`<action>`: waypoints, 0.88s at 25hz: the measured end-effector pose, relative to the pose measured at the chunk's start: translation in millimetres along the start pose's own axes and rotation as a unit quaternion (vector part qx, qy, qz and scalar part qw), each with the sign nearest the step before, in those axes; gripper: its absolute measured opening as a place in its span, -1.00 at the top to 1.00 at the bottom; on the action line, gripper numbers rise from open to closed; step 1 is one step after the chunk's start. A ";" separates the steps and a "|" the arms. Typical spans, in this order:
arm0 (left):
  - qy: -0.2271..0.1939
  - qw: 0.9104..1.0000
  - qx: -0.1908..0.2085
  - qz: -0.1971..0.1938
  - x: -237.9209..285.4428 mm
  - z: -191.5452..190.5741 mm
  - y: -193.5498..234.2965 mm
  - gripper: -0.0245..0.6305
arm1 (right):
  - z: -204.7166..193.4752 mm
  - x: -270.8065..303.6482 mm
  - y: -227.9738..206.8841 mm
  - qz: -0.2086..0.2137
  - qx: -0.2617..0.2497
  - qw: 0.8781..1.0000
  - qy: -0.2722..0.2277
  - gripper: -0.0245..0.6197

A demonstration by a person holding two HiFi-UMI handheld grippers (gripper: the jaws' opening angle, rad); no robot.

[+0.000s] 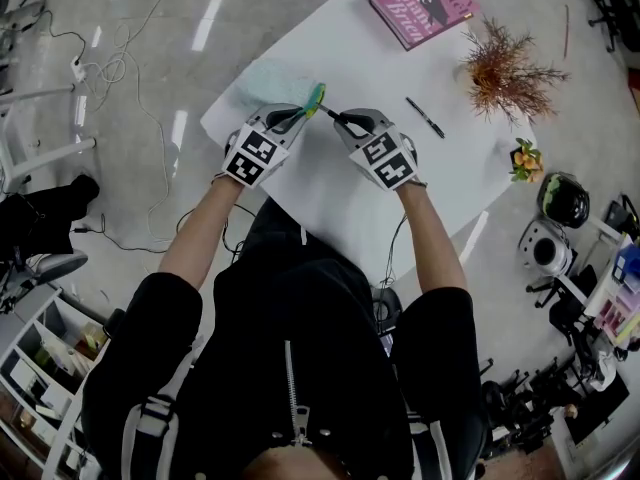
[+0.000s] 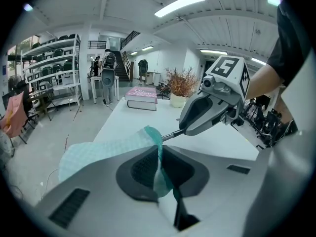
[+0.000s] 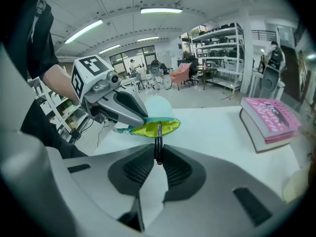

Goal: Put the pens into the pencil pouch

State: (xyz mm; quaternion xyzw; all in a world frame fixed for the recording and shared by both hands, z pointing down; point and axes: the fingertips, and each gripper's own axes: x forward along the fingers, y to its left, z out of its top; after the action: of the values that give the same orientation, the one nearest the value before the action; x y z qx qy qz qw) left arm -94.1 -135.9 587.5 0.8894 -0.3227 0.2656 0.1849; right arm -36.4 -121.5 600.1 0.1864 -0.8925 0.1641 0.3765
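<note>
Left gripper [image 2: 160, 162]: jaws closed on the rim of the teal pouch [image 2: 98, 149], near the table [image 1: 350, 58] edge. Right gripper [image 3: 158, 159]: jaws clamped on a black pen [image 3: 158, 135], tip at the pouch's open mouth. A second pen [image 1: 425, 117] lies on the table, well apart.

We find the pouch [image 1: 268, 84] at the worktop's [image 1: 330, 198] left corner, the left tongs [image 1: 305, 116] on its mouth, the right tongs [image 1: 338, 118] just right with a pen [image 3: 157, 138] reaching that mouth, a second pen [image 1: 425, 117] farther right, a dried plant [image 1: 505, 68] beyond it, and a book [image 1: 420, 3] at the far edge.
</note>
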 end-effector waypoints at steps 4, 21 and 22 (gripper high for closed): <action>-0.008 1.000 -0.021 -0.003 0.1 2.2 2.3 0.79 | 8.0 1.2 -1.1 -0.001 0.009 1.000 -0.018 0.72; -0.039 0.997 -0.034 -0.055 -7.9 25.8 -14.0 0.79 | 34.0 14.6 -0.6 -0.002 0.032 0.998 -0.062 0.73; -0.041 0.997 -0.037 -0.056 -7.9 27.0 -13.9 0.79 | 35.1 15.0 -0.6 -0.003 0.031 0.998 -0.063 0.73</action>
State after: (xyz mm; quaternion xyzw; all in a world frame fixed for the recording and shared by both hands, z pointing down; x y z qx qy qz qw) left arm -80.4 -135.6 559.3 0.9090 -0.2888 0.2061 0.2188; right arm -67.2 -140.4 587.9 0.2105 -0.9085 0.1783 0.3140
